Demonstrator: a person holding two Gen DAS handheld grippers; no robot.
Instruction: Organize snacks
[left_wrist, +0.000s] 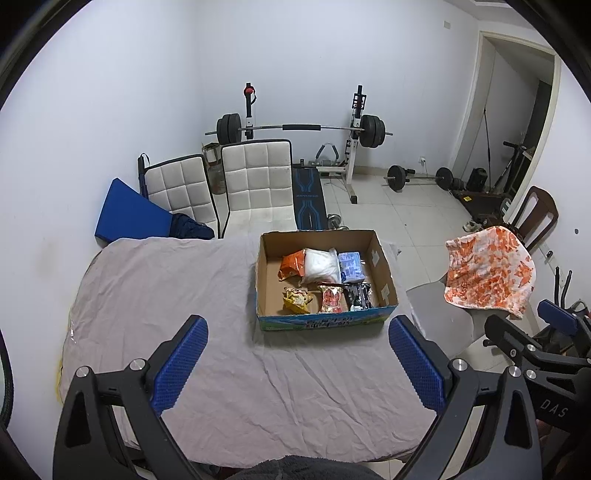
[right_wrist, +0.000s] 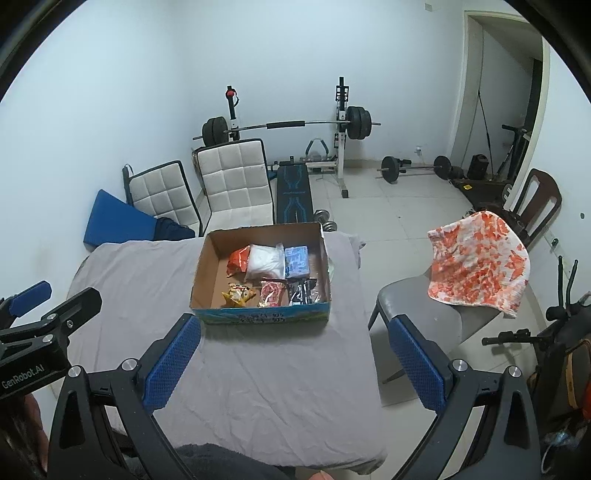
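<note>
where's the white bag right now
In both views the white bag lies in the box's far row, between the orange pack and the blue pack.

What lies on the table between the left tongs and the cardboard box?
Nothing: in the left wrist view, only bare wrinkled grey cloth lies between the open left tongs and the cardboard box.

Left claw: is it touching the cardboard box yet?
Apart. The left wrist view shows the left claw open, with bare grey tablecloth between its blue fingertips and the cardboard box.
</note>
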